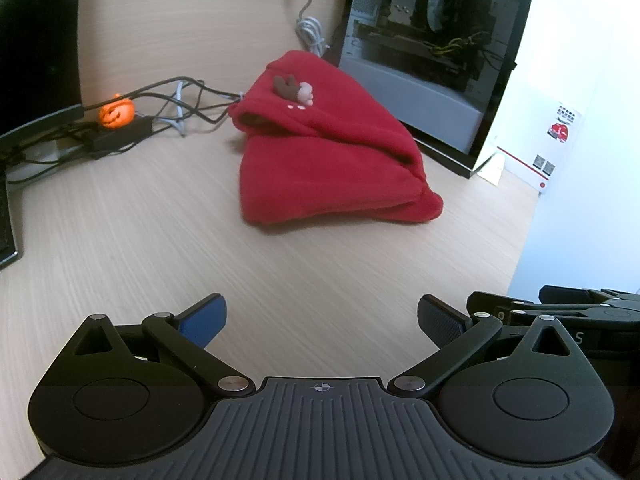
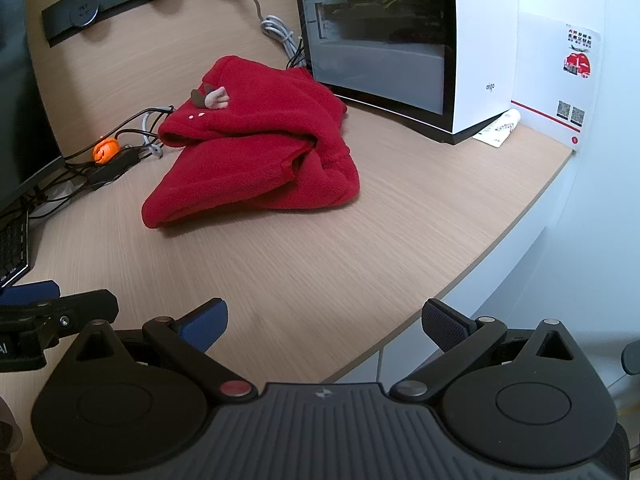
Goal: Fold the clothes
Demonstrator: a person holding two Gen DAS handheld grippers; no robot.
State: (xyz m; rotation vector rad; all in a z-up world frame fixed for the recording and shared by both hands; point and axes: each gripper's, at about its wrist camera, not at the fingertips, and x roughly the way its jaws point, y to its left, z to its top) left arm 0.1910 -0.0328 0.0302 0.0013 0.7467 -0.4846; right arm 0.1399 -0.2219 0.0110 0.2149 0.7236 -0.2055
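Red fleece garment, folded in a bundle, on wooden desk beside glass-sided PC case; orange pumpkin figure among cables. Left gripper and right gripper: fingers wide apart, holding nothing, well short of garment

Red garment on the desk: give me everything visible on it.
The red garment looks like thick fleece, already folded into a compact, layered bundle with rounded edges. On top sits a small brown and pink plush ornament beside two tiny light marks. It lies flat on the wooden desk, with the PC case close by and cables close to the opposite edge; contact with either is unclear. Neither the left gripper nor the right gripper touches it; both are open.
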